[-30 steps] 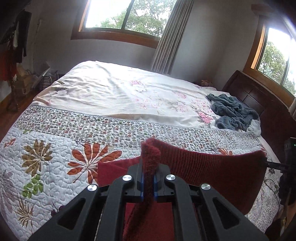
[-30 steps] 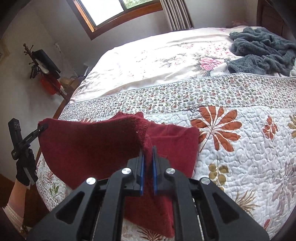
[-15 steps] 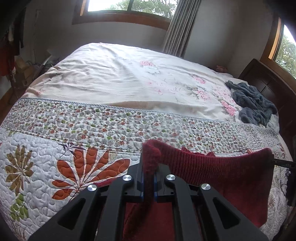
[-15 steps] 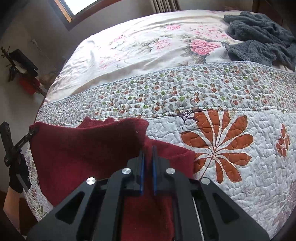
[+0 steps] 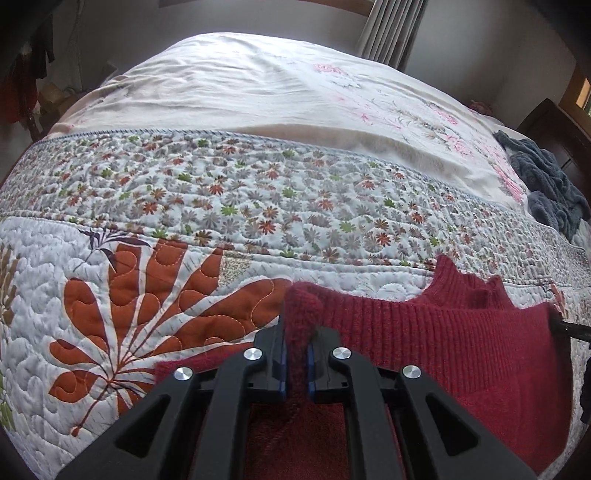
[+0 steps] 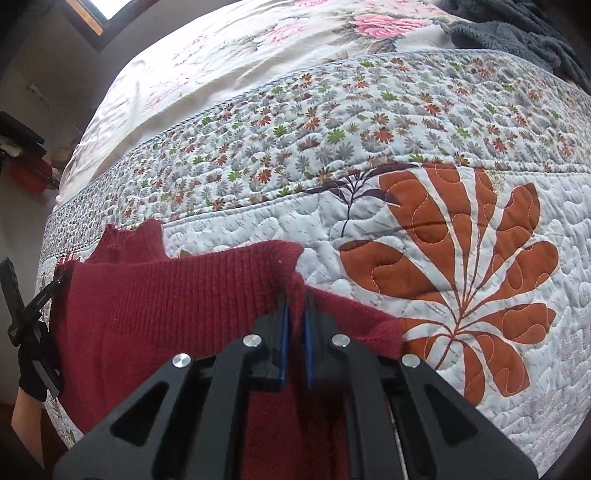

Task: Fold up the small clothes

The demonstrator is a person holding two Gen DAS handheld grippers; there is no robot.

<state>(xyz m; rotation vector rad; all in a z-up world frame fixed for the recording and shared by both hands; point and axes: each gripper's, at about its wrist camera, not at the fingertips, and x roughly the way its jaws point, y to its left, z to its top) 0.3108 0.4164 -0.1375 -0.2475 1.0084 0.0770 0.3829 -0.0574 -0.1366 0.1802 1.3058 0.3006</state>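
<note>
A dark red knitted sweater (image 5: 461, 332) hangs stretched between both grippers just above the flowered quilt (image 5: 166, 288). My left gripper (image 5: 295, 343) is shut on one bunched corner of its ribbed edge. My right gripper (image 6: 294, 314) is shut on the other corner, and the red sweater (image 6: 166, 302) spreads to its left. The folded-over layer droops down over the part lying on the bed. A collar or cuff peak (image 6: 129, 240) pokes up behind the held edge. The left gripper (image 6: 26, 314) and its gloved hand show at the far left of the right wrist view.
A crumpled grey-blue fleece garment (image 5: 546, 184) lies at the right side of the bed, also visible as a grey heap (image 6: 517, 29) in the right wrist view. A pale floral sheet (image 5: 277, 92) covers the far bed. A dark wooden bed frame (image 5: 554, 125) stands at right.
Both grippers have moved forward and down toward the quilt, carrying the held sweater edge lower and further over the bed. Both stay shut on the sweater.
</note>
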